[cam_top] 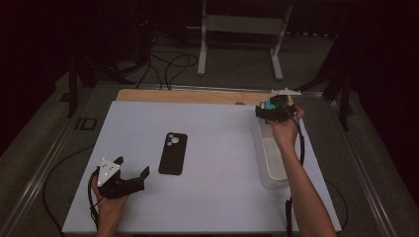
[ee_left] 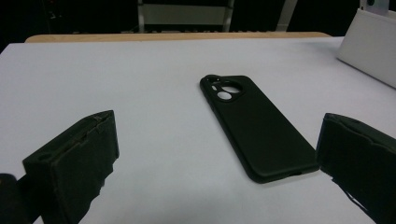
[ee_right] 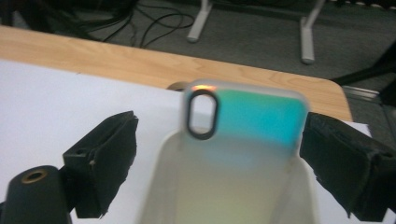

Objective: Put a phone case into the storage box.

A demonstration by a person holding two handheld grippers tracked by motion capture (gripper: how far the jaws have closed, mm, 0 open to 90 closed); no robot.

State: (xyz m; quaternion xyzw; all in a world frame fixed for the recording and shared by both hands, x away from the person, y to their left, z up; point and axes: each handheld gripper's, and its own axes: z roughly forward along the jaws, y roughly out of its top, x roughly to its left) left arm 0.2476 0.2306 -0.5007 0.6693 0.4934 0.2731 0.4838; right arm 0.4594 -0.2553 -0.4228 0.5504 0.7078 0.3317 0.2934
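A black phone case (cam_top: 173,153) lies flat, camera cut-out away from me, in the middle of the white table top (cam_top: 212,197). My left gripper (cam_top: 133,166) rests near the front left, open, just short of it. In the left gripper view the black case (ee_left: 257,126) lies ahead between the spread jaws (ee_left: 217,126), nearer the right one. My right gripper (cam_top: 271,106) hovers at the far end of a white bin (cam_top: 262,148). An iridescent teal phone case (ee_right: 247,121) stands up in that bin, between the open jaws (ee_right: 222,123); the right jaw is at its edge, the left jaw apart.
The bin's pale inside wall (ee_right: 163,186) drops away below the teal case. A bare wooden strip (cam_top: 188,95) runs along the table's far edge. Beyond it are cables (cam_top: 168,66) and a white stand (cam_top: 242,29) on the floor.
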